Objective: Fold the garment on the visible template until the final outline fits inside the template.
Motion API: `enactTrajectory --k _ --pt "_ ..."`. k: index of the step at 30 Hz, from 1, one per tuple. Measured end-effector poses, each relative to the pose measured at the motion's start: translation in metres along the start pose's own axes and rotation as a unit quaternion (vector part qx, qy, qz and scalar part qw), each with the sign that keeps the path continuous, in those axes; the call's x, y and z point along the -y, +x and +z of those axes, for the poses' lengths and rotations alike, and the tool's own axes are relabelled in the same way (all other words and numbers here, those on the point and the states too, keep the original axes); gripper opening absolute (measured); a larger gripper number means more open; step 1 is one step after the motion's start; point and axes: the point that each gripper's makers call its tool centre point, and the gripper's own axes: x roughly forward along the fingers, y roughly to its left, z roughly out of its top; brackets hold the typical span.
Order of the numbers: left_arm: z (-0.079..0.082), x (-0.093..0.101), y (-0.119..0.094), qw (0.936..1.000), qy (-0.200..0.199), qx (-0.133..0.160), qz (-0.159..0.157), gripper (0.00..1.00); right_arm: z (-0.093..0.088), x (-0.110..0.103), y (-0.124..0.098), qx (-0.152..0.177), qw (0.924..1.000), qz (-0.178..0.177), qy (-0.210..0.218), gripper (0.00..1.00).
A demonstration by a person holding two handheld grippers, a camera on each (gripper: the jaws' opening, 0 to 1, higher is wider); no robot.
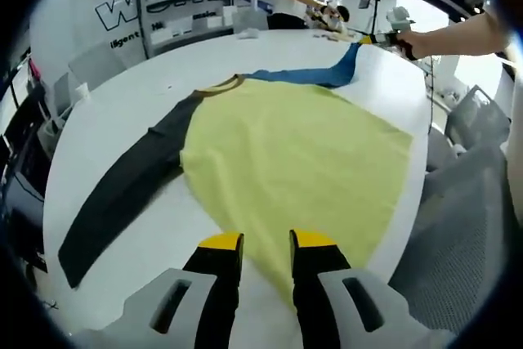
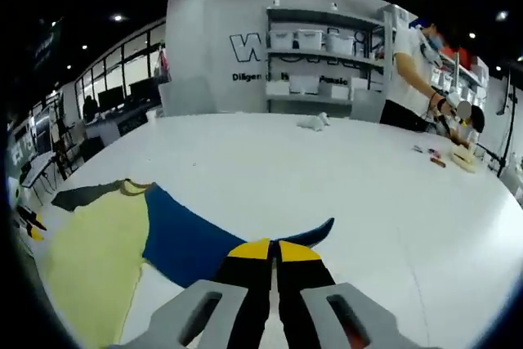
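Note:
A long-sleeved garment lies flat on the white table point(image 1: 122, 104). Its body point(image 1: 294, 153) is yellow, one sleeve point(image 1: 122, 190) dark grey, the other sleeve point(image 1: 315, 75) blue. My left gripper point(image 1: 267, 243) is open at the near hem, its right jaw over the yellow cloth. In the left gripper view, the right gripper point(image 1: 400, 38) is at the far end of the blue sleeve, held by a person's hand. In the right gripper view, my right gripper point(image 2: 276, 251) has its jaws pressed together on the blue sleeve point(image 2: 188, 243), whose cuff point(image 2: 320, 229) pokes out past the tips.
The table's right edge point(image 1: 425, 132) runs close to the garment, with grey chairs point(image 1: 478, 116) beyond it. Shelves with white bins point(image 2: 315, 59) line the back wall. A person point(image 2: 417, 71) stands at the table's far side near small items point(image 2: 445, 157).

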Motion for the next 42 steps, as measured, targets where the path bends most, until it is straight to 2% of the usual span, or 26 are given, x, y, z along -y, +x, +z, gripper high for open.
enactTrajectory --k 6,15,21,28,38,42 --pt "0.0 -0.002 -0.006 1.0 -0.002 0.007 0.002 0.28 0.025 -0.046 0.012 0.019 0.9985 0.042 -0.031 0.0" --pt "-0.004 -0.008 -0.017 0.9994 -0.021 0.025 0.009 0.34 0.037 -0.11 0.025 0.025 0.9936 0.094 -0.057 0.0" --pt "-0.003 -0.01 -0.025 0.9983 -0.036 0.044 0.01 0.4 0.045 -0.143 0.027 0.029 0.9899 0.121 -0.069 0.0" --pt "-0.002 -0.009 -0.035 0.9953 -0.062 0.074 0.004 0.51 0.054 -0.188 0.028 0.035 0.9829 0.155 -0.093 0.0" --pt "-0.008 -0.011 -0.045 0.9938 -0.069 0.087 0.005 0.64 0.068 -0.253 0.03 0.041 0.9709 0.2 -0.125 0.0" --pt "-0.012 -0.012 -0.049 0.9935 -0.071 0.089 0.004 0.67 0.068 -0.278 0.034 0.04 0.9666 0.213 -0.137 0.0"
